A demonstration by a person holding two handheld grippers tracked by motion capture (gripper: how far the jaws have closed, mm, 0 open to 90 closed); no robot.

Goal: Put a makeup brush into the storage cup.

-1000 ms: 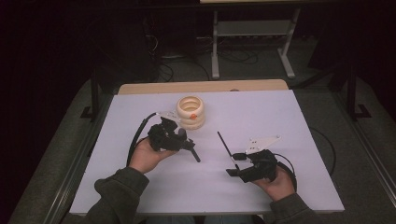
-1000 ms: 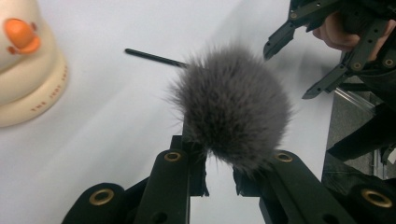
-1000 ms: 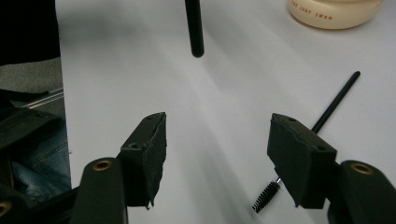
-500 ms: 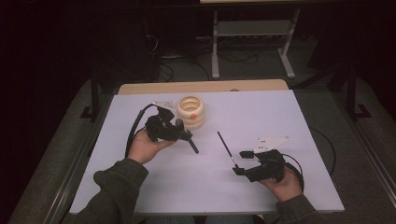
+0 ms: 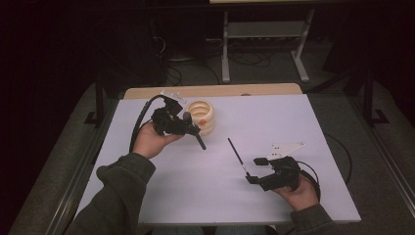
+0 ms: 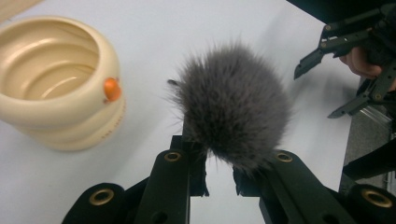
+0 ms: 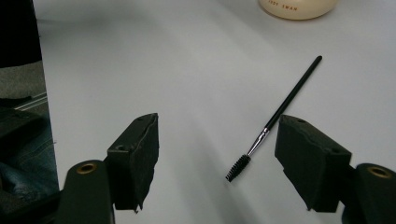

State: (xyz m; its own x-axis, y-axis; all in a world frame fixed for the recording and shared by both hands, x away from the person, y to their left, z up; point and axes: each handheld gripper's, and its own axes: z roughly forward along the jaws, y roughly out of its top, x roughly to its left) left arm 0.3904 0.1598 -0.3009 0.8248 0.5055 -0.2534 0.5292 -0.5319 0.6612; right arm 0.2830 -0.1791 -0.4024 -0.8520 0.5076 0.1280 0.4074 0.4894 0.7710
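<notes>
Risk of a slip: left gripper [image 5: 188, 128] pinching the fluffy brush [image 6: 232, 105] near its head, handle jutting out low, just beside the cream holder [image 5: 201, 116] and likely to clip the rim if tipped in carelessly. Right gripper [image 7: 215, 161] spread wide, jaws just been opening, nothing between the pads; spoolie brush [image 7: 275, 117] flat on the surface [image 5: 274, 117], ahead, bristles nearest, easily nudged away.

- A white counter [image 5: 293, 127] with a strip of pale wood along its far edge.
- Grey carpeted floor [image 5: 58, 161] around the counter, dim at the sides.
- A light metal stand [image 5: 264, 34] with two legs beyond the counter, in the dark background.
- Loose cables [image 5: 181, 73] on the floor near that stand.
- A dark metal rail [image 5: 386, 152] along the counter's right side.
</notes>
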